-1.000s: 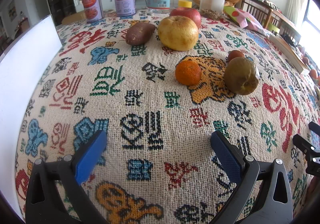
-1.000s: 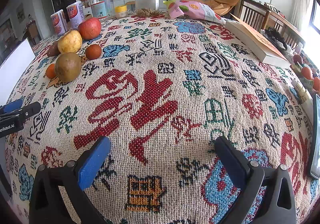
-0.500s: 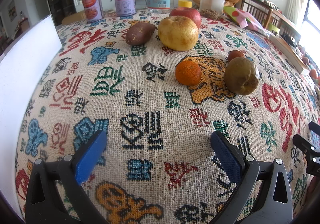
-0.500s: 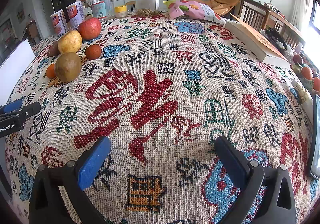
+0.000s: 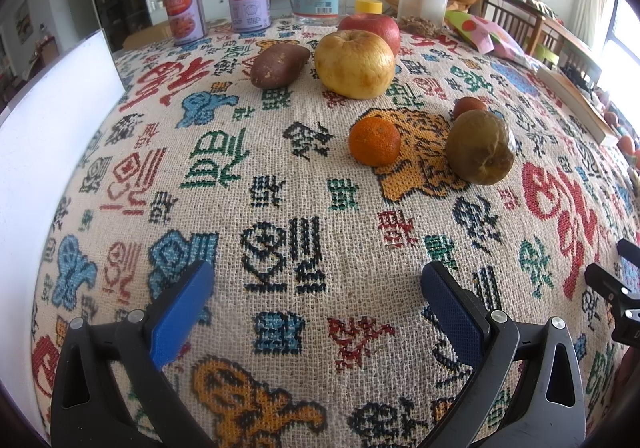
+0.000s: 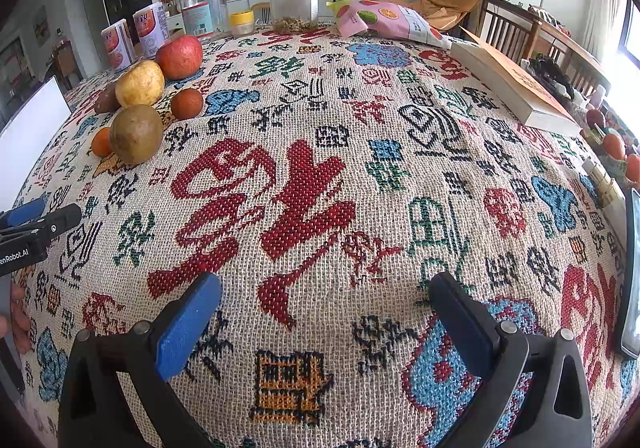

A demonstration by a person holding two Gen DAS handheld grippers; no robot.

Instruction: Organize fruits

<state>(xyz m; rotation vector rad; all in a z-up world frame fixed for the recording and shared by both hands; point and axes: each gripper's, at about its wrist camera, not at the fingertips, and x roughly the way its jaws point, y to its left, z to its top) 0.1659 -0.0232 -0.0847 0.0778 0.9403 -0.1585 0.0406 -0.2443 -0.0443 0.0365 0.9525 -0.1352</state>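
While both jaws gape empty, left gripper (image 5: 316, 288) faces mandarin (image 5: 374, 141) at one o'clock; right gripper (image 6: 326, 300) over tablecloth (image 6: 320, 168)

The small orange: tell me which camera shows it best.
Left wrist view. The small orange sits whole and unobstructed ahead of the open left tongs. In the right wrist view only part of it shows at the far left, behind the brownish pear.

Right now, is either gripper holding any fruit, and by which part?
Nothing is held: left gripper and right gripper are both open above the tablecloth.
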